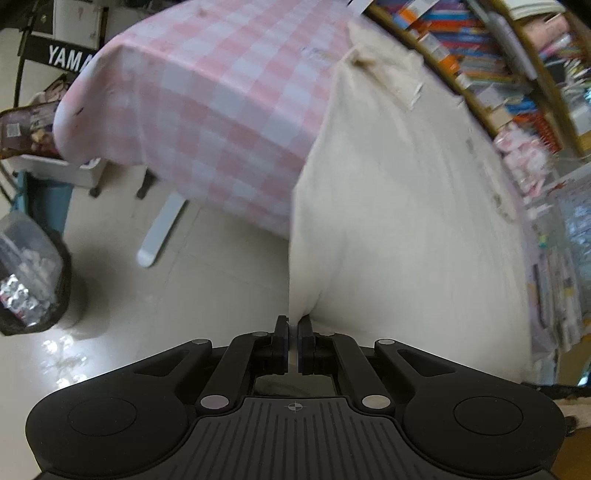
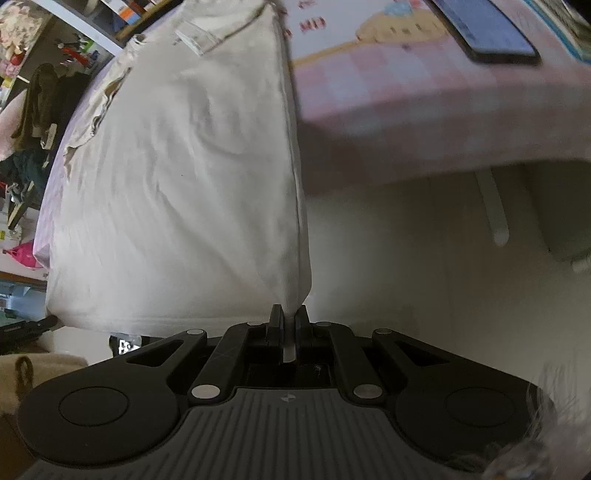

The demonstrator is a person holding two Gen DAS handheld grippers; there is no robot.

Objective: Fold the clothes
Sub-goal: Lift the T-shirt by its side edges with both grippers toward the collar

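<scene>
Left gripper: jaws closed, pinching a corner of the cream garment.
Right gripper: jaws closed on the garment's opposite corner, at the side seam.
Garment position: lower end lifted off the near table edge; upper end lying on the pink checked tablecloth.
Tablecloth, far right: dark phone.
Floor, left: black bin.
</scene>
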